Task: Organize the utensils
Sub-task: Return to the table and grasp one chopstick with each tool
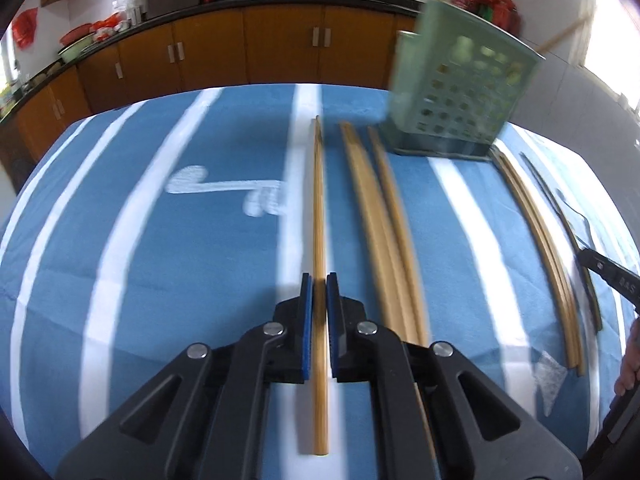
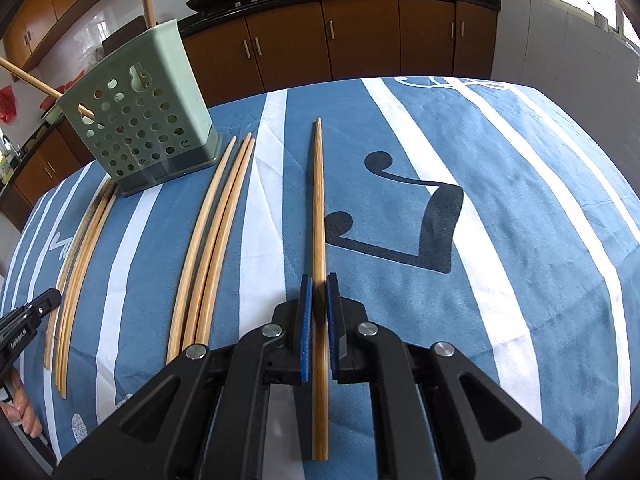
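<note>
With left gripper clamped on one long bamboo chopstick and right gripper on another, both on the blue-striped cloth: lift level, tip into the green perforated plastic holder.

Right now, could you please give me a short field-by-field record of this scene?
surface: blue cloth with white stripes
left gripper: shut on a chopstick
right gripper: shut on a chopstick
holder: green perforated basket, upright, chopsticks already inside
loose chopsticks: two groups lying between the grippers
</note>
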A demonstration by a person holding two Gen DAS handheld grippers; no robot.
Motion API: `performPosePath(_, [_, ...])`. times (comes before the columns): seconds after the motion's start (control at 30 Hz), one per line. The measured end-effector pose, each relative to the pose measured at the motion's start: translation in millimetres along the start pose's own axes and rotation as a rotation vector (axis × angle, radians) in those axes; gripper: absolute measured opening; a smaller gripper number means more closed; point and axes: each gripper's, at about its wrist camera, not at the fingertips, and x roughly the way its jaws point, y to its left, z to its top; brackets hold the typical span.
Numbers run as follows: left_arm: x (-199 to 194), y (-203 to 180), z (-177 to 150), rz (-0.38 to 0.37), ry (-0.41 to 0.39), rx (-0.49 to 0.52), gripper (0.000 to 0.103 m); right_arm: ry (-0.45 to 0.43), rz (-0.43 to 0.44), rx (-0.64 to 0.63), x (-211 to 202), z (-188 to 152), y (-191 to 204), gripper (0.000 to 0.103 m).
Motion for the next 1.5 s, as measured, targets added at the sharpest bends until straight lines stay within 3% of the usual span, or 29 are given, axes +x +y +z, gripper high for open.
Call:
performPosePath(0.27, [3.1,35.9,8.6,0.015,-0.014,-0.046,0.008,-0.017,-0.026,-0.032,10.3,8.7,2.9,0.008])
performPosePath(1.5, [2.3,37.1,5.9,0.005,-0.029,-0.056,0.01,-0.043,-0.019,-0.044,6.7,0.0,2.8,0.009])
